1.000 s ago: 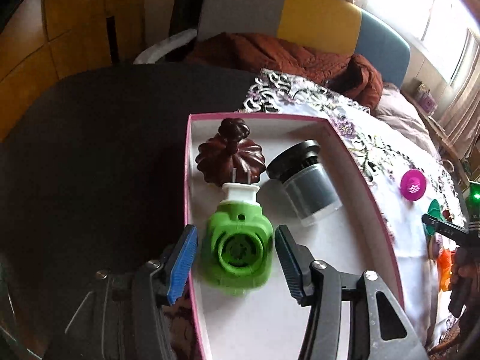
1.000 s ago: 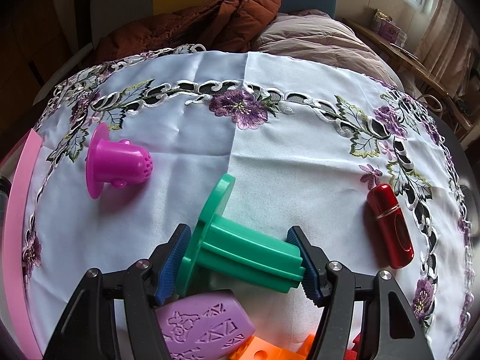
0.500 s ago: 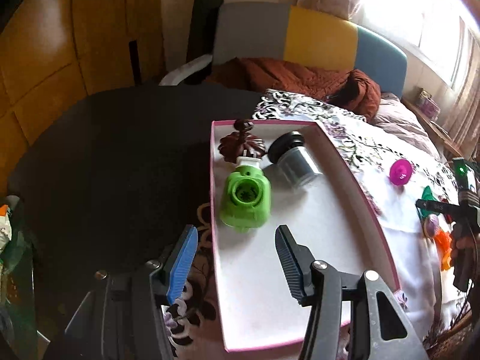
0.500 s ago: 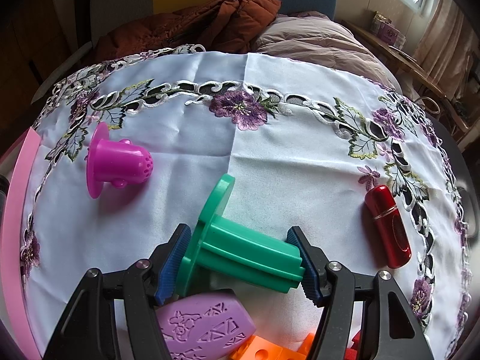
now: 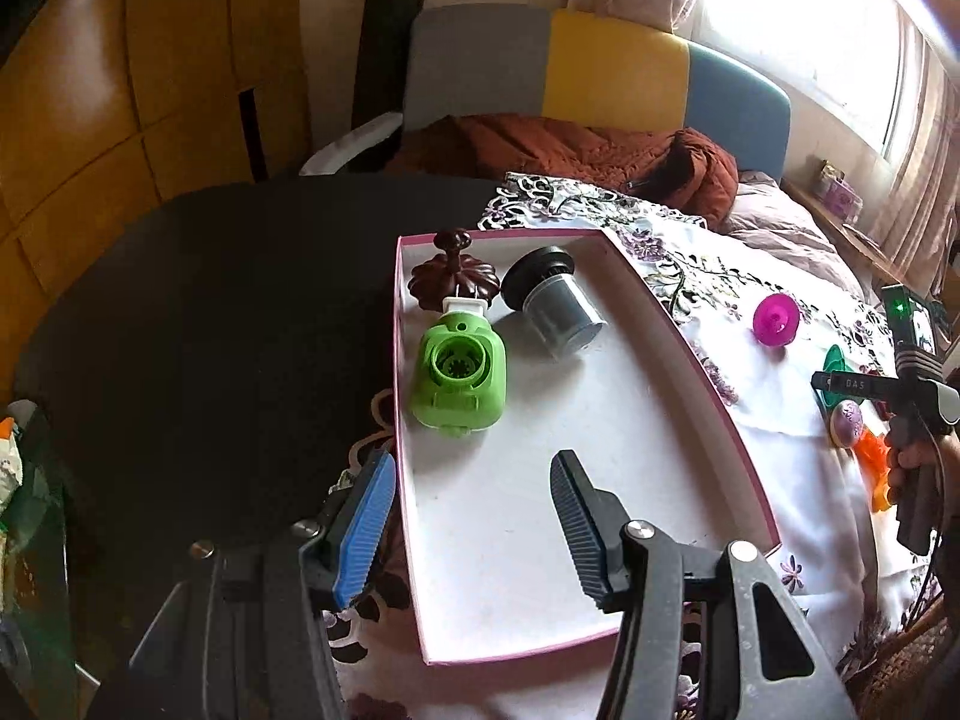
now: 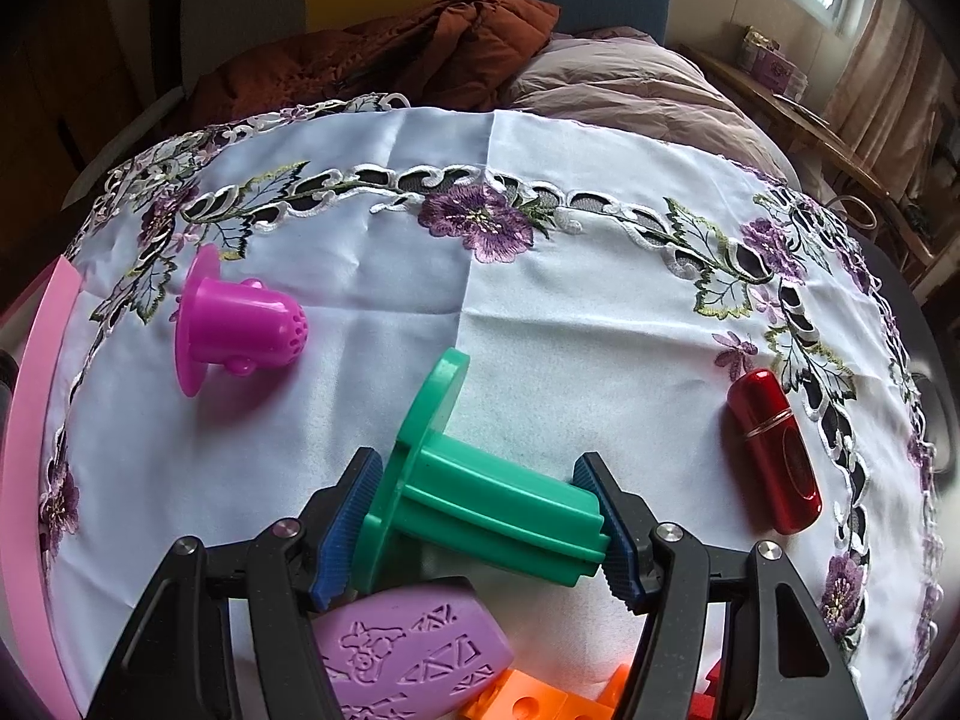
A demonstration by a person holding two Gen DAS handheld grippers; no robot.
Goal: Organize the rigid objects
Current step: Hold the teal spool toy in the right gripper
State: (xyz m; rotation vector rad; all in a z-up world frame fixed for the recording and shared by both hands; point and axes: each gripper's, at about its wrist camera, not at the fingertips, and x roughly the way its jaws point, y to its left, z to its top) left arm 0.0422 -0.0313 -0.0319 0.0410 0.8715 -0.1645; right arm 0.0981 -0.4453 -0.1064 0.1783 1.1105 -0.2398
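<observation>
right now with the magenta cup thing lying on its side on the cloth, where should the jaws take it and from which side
Probably the domed body of the magenta cup, not the thin flange. It lies on its side, flange to the left and perforated dome to the right, so come down from above with the jaws across the barrel's near and far sides. The cloth around it is bare, leaving room for both.

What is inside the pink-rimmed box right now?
Three things sit at the far end of the box: a green plug-in device, a dark brown carved lid behind it, and a black-capped grey cylinder. The device hides part of the lid.
</observation>
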